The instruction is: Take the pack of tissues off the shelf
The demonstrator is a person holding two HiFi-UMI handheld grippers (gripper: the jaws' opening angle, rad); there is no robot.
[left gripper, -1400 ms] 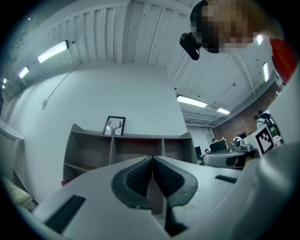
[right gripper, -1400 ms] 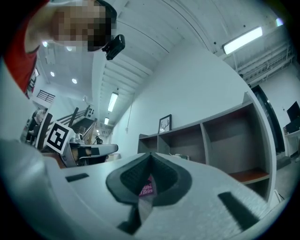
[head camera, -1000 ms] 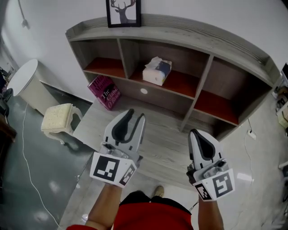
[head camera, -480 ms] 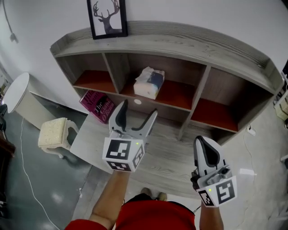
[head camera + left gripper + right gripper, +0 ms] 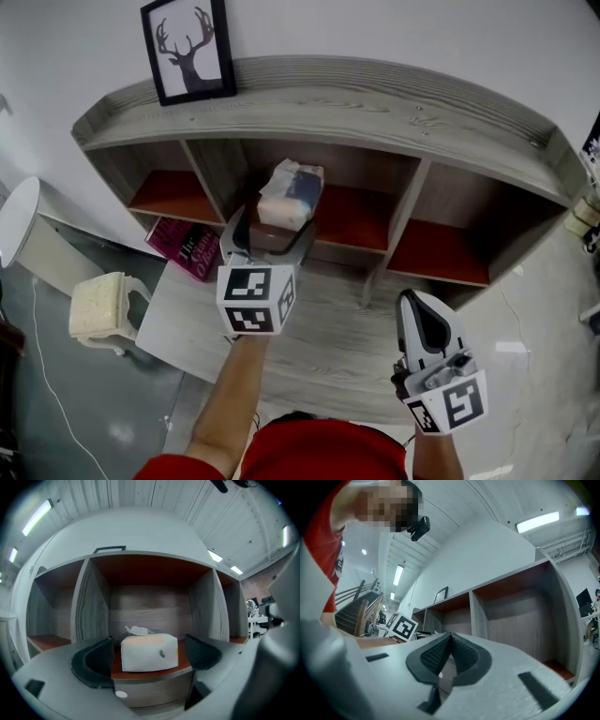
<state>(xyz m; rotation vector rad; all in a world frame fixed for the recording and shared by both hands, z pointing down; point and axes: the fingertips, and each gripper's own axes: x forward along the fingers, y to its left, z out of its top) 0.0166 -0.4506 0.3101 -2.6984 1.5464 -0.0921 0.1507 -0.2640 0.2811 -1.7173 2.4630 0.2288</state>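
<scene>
- Reaching toward the shelf (image 5: 375,103), the left hand-held gripper (image 5: 150,654) has its jaws opening wide; pads touch nothing yet
- Pack of tissues (image 5: 291,192) stands on the red floor of the middle compartment, near the front edge; it shows framed between the left jaws in the left gripper view, with a gap on either side
- Right hand-held gripper (image 5: 449,641) hangs low and well apart from the shelf, jaws pressed together, empty
- Risk: closing too soon would likely catch only the front corners, and the soft pack could squirt out or get shoved deeper in
- Risk: the pack looks turned slightly askew in the head view, so the pads may meet corners, not flat sides, and it could twist in the grip
- Risk: the gap beside the left jaw looks small; a drift sideways could nudge the pack toward the divider (image 5: 211,173) before the grip is made
- Risk: jaw tips coming in low could knock the shelf's front lip
- Risk: a loose tissue (image 5: 138,630) sticks up on top; pinching too high might draw out a sheet and leave the pack behind
- Risk: a hard squeeze would probably crush the wrapper
</scene>
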